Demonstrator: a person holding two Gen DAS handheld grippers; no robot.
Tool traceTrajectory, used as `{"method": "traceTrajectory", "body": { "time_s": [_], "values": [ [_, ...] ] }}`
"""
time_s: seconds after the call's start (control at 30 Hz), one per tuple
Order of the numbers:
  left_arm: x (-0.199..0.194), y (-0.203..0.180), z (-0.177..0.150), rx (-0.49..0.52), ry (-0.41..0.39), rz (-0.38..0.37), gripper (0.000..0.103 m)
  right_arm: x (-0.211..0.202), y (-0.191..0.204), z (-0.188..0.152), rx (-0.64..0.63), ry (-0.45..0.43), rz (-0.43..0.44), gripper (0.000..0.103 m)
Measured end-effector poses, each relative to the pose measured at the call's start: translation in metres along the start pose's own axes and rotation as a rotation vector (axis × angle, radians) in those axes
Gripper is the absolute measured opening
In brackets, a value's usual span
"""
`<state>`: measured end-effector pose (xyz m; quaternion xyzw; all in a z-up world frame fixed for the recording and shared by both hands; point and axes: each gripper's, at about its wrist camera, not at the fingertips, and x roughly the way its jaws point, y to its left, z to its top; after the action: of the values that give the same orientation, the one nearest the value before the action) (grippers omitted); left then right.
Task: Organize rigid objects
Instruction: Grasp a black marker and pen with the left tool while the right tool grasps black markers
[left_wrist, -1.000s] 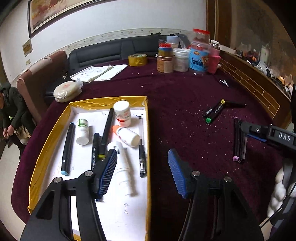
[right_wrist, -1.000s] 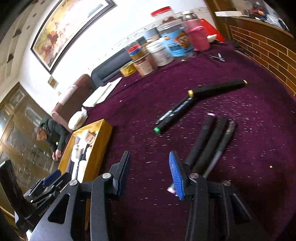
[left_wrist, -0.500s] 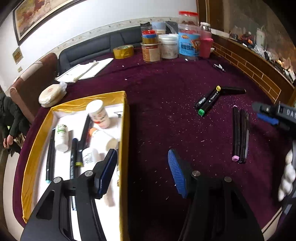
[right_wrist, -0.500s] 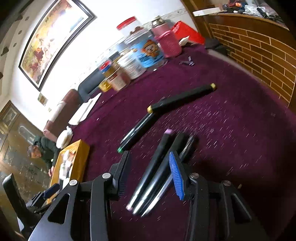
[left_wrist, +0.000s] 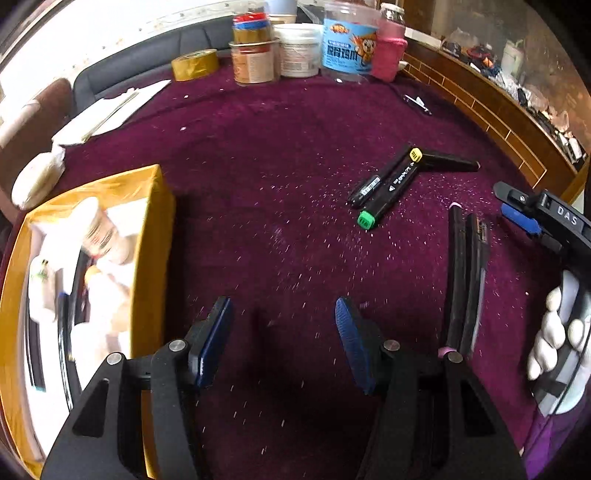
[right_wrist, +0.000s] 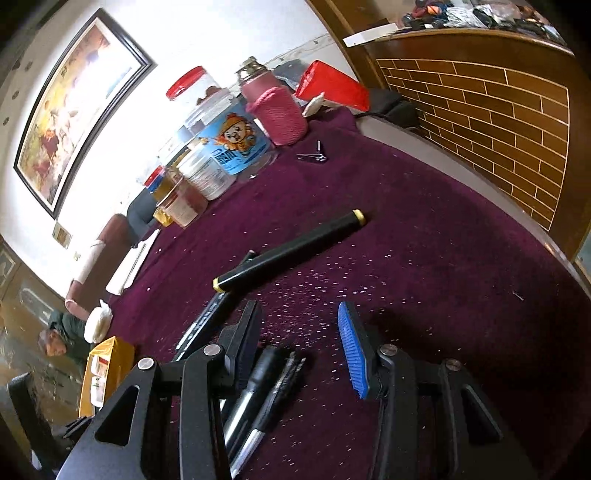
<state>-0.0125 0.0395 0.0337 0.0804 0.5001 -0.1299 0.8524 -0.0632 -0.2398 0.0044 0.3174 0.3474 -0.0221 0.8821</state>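
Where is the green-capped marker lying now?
In the left wrist view, the green-capped marker lies on the purple cloth, right of centre, beside a thinner black pen.

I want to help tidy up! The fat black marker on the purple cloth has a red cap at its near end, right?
Not quite. The left wrist view shows the marker on the purple cloth with a green cap at its near end, not a red one. Its far end is yellow.
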Motion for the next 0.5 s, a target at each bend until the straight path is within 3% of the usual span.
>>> {"method": "traceTrajectory", "body": {
  "time_s": [0.3,0.5],
  "values": [
    [0.038,-0.037,0.042,0.083,0.027,-0.037,0.055,0.007,-0.008,-0.003,0.026,0.042,0.013,0.039],
    [0.047,-0.06,0.071,0.154,-0.055,-0.043,0.055,0.012,-0.008,-0.004,0.017,0.058,0.015,0.044]
  ]
}}
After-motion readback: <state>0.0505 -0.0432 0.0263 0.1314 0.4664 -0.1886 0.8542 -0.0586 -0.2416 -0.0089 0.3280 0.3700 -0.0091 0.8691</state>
